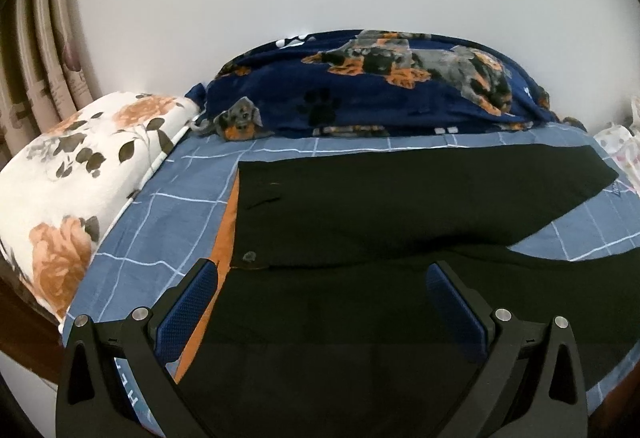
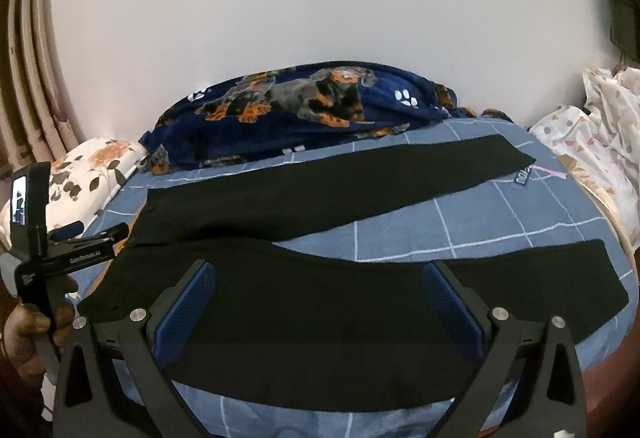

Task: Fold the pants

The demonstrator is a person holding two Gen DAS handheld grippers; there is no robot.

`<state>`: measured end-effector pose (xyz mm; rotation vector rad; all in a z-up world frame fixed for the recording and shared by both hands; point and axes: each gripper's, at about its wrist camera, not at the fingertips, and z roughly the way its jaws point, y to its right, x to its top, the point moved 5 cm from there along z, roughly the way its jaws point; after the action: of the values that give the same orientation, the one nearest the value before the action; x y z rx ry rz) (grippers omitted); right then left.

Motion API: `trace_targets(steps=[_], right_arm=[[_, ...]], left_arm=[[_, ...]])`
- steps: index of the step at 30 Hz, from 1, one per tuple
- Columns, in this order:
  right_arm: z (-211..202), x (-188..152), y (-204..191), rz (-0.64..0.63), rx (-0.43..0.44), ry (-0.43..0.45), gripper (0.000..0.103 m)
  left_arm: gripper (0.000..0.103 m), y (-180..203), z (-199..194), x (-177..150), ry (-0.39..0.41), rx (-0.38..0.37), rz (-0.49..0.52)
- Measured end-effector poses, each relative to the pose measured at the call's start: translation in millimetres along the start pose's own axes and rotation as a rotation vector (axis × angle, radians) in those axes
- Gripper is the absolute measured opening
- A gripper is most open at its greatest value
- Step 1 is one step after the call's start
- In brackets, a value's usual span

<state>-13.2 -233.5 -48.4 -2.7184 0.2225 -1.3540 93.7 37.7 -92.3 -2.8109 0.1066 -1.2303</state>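
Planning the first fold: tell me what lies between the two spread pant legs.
Only bare blue checked bedsheet lies between the far pant leg and the near pant leg. The right wrist view shows that wedge best.

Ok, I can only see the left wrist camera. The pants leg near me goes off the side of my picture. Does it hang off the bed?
Observer: No. In the right wrist view the near leg ends on the bed sheet, with its hem lying flat close to the bed's edge.
Operator: Is the other gripper holding it?
Observer: No. The right gripper is open over that leg, gripping nothing.
Operator: Can you see my gripper?
Observer: Yes. The left gripper is by the waist end, held by a hand.
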Motion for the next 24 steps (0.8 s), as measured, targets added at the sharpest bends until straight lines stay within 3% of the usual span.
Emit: trace_targets(steps=[10, 16, 20, 24], right_arm=[[20.4, 4.8, -15.2, -0.033, 0.022, -0.045, 0.103], [36.4, 5.6, -19.2, -0.036, 0.02, -0.078, 0.103], [49.7, 3.4, -22.1, -0.042, 0.018, -0.112, 0.103], [60.6, 2.3, -22.3, -0.043, 0.015, -0.134, 0.103]], left_arm=[[0.103, -18.2, 30.2, 10.5, -0.05, 0.037, 0.04], [0.103, -38.1, 60.2, 22.3, -0.09, 0.017, 0.038], [0.103, -54.7, 79.0, 36.0, -0.084, -0.058, 0.044], [0.103, -91.4, 110.5, 53.5, -0.095, -0.127, -0.014]])
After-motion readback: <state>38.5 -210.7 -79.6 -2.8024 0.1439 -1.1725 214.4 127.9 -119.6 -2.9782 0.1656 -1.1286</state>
